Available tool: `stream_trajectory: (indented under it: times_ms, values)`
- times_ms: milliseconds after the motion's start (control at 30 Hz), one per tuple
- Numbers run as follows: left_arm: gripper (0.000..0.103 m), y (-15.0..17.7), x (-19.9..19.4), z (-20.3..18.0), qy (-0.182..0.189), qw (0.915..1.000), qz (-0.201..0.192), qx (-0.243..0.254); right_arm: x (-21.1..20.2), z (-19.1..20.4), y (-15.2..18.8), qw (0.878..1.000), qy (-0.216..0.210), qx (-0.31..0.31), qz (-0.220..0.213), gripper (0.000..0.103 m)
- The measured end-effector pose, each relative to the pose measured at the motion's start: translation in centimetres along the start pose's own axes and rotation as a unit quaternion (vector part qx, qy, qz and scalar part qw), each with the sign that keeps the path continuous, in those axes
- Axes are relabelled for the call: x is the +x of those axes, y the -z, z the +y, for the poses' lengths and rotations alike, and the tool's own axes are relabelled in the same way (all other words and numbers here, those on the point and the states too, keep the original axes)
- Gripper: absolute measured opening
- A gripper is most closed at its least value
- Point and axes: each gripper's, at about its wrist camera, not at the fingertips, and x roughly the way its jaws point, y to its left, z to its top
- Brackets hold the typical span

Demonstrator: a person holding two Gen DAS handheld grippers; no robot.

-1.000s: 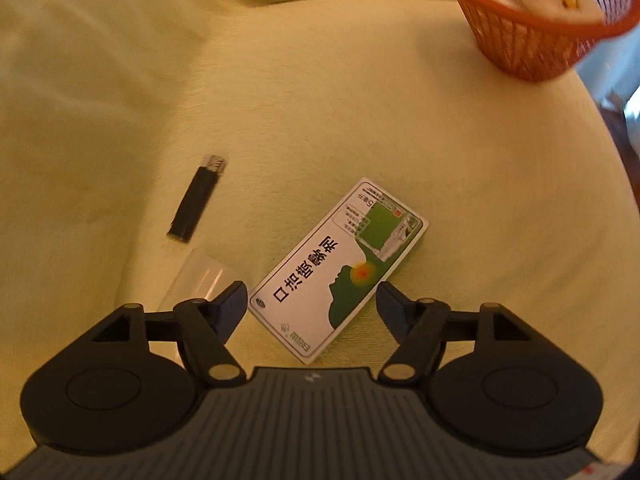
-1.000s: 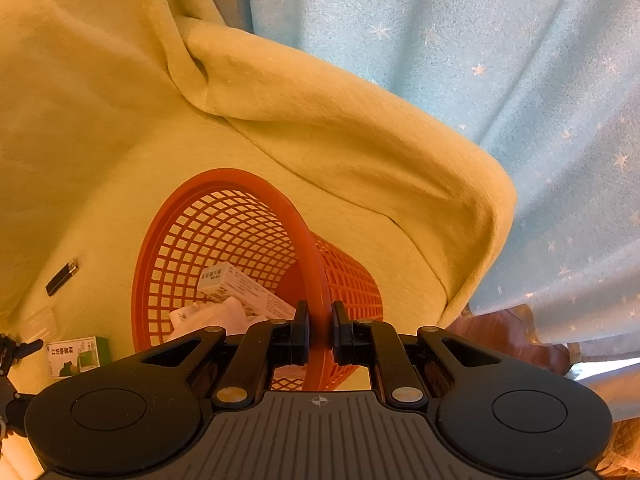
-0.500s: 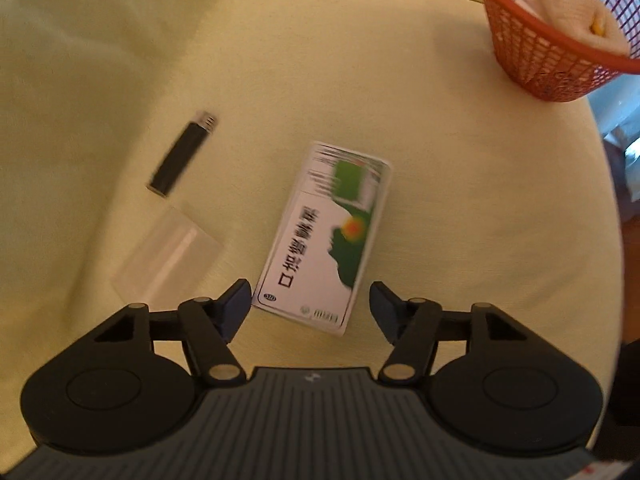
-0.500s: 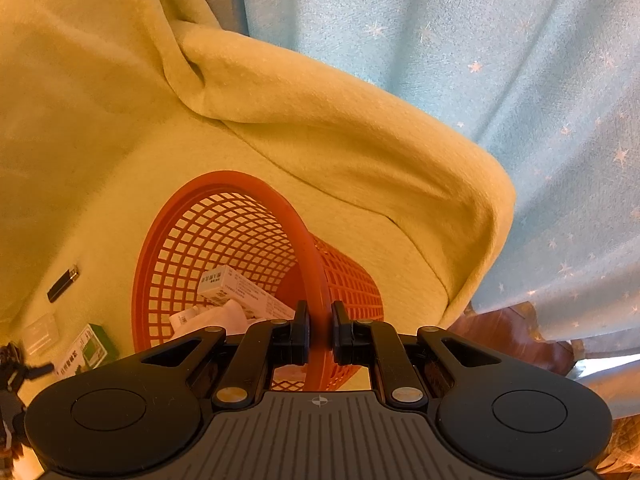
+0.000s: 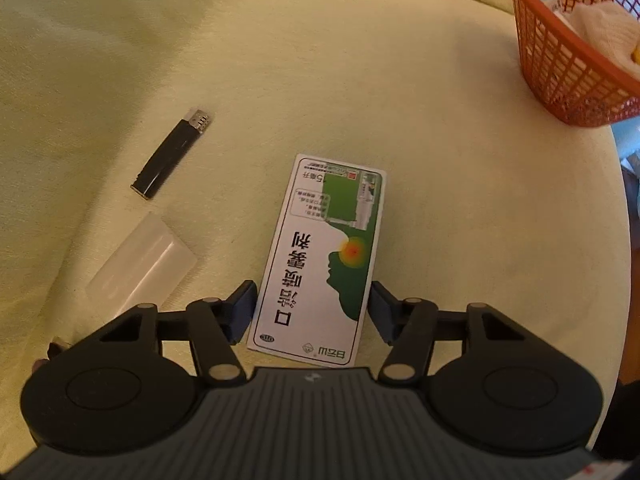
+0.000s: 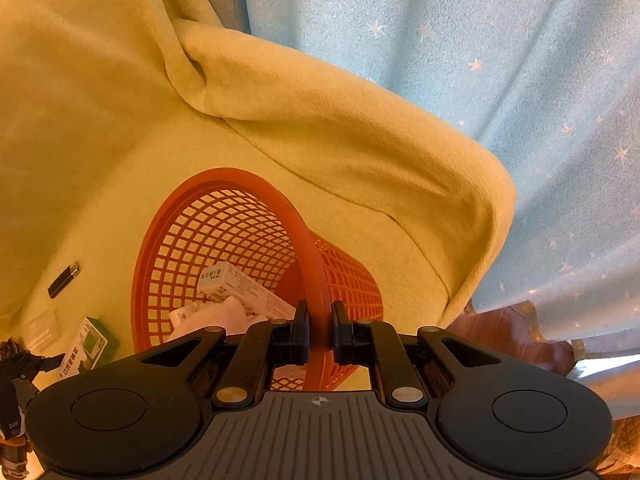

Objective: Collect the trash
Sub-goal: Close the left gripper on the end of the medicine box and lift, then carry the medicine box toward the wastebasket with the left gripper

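Lining up on the box, basket held ready

The left tool [image 5: 312,308] stands wide open astride the near end of the green-and-white box [image 5: 320,256] lying on the yellow blanket [image 5: 360,80], gripping nothing; closing comes next. The right tool [image 6: 320,334] is clamped on the orange basket [image 6: 224,240] rim.

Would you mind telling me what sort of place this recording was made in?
Probably a home, perhaps a bedroom or sitting room: a soft yellow blanket covers the surface, a pale blue star-print curtain hangs behind it, and a small orange basket holds household rubbish.
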Motion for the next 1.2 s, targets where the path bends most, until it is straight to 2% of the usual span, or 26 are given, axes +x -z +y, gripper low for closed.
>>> stream_trajectory:
  times_ms: [100,200,500,933,1200]
  values:
    - [0.053,0.7,-0.6,-0.1,-0.008,0.9999,0.003,-0.008,0.0,0.0,0.0,1.0,-0.001,0.0,0.0,0.007]
    - [0.052,1.4,-1.8,0.4,-0.011,0.9993,0.001,-0.036,0.0,0.1,0.0,1.0,-0.003,-0.002,-0.001,0.007]
    - [0.05,1.5,-6.8,0.9,-0.016,0.9945,-0.032,-0.099,0.1,0.5,0.1,1.0,-0.007,-0.02,0.001,0.007]
    - [0.05,0.7,-13.6,-0.5,-0.003,0.9865,-0.087,-0.139,0.4,0.9,0.0,0.999,-0.012,-0.037,-0.001,0.007]
    - [0.05,-1.4,-17.1,-2.2,0.017,0.983,-0.128,-0.13,0.6,1.1,-0.1,0.999,-0.014,-0.045,-0.001,0.008]
